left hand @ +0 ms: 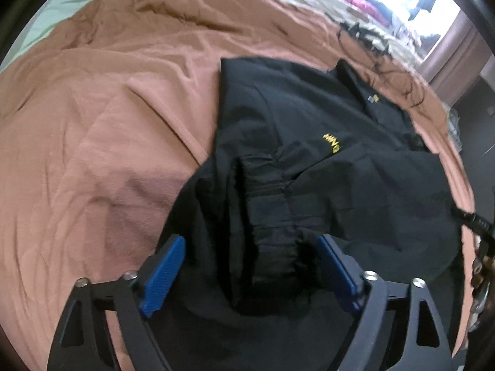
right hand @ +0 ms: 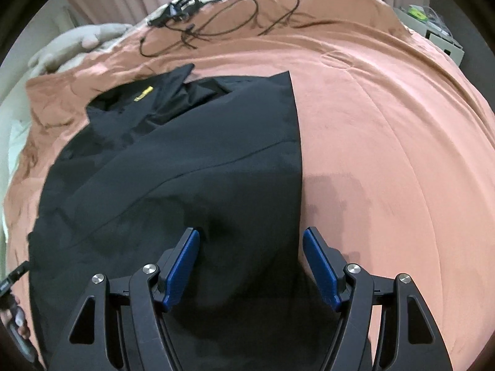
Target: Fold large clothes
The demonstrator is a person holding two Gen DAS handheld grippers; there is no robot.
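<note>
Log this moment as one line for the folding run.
stage: mid-fold | black jacket: sides folded in, on brown bedspread | left hand-held gripper: open over cuff | right hand-held gripper: open at hem

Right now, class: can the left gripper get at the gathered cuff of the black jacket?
Probably yes: the left gripper has its jaws open around the gathered cuff, nothing between.

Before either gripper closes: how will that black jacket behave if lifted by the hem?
The black jacket will probably sag and drape: it lies limp with creases on the bedspread. The gathered elastic cuff looks bulkier and may bunch between the left gripper pads. The folded-in side may flop open.
</note>
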